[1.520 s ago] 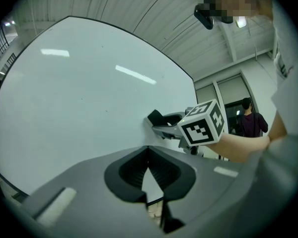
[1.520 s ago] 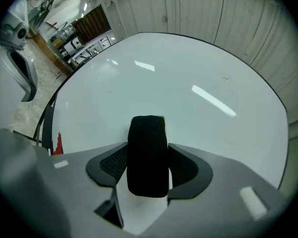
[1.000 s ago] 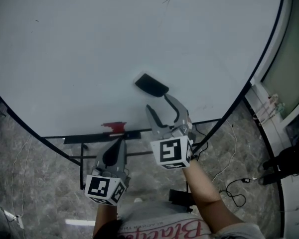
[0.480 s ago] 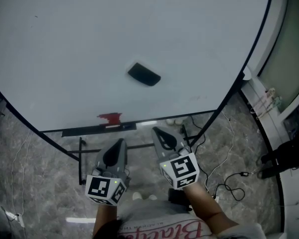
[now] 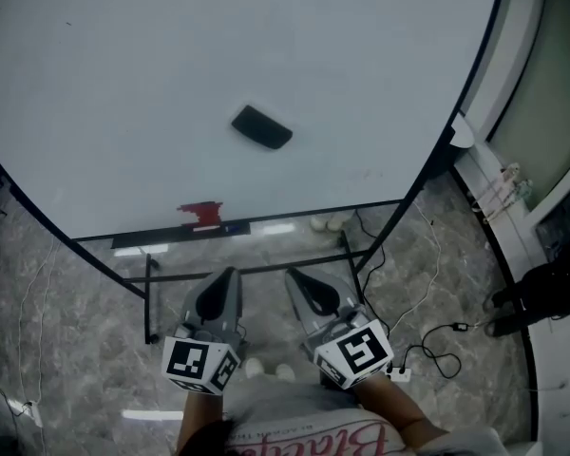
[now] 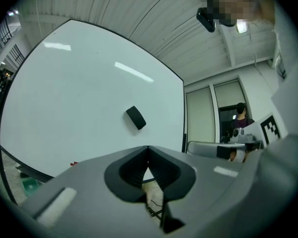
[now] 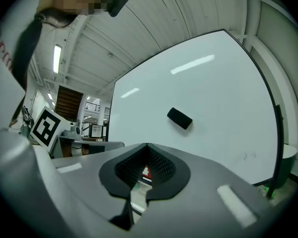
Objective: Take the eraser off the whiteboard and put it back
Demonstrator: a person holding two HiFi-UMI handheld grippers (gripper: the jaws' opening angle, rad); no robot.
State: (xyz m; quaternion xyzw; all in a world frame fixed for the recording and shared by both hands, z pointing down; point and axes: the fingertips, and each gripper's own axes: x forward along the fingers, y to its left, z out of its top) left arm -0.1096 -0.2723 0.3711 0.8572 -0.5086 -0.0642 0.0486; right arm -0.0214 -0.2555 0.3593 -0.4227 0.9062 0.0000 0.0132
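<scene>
A black eraser (image 5: pixel 261 127) sticks to the white whiteboard (image 5: pixel 123 84), tilted, a little below its middle. It also shows in the left gripper view as the eraser (image 6: pixel 135 117) and in the right gripper view as the eraser (image 7: pixel 179 118). Both grippers hang well back from the board, over the floor, side by side. My left gripper (image 5: pixel 221 286) is shut with nothing in it. My right gripper (image 5: pixel 302 283) is shut and empty too, its tips touching.
A red marker or clip (image 5: pixel 200 214) lies on the board's tray. The board's black stand (image 5: pixel 266 269) crosses the marble floor below. Cables and a power strip (image 5: pixel 399 372) lie on the floor at right. A wall and door frame (image 5: pixel 513 112) stand at right.
My right gripper let go of the eraser, shut, and drew back from the board toward the person. The left gripper also drew back a little. The eraser stays on the board.
</scene>
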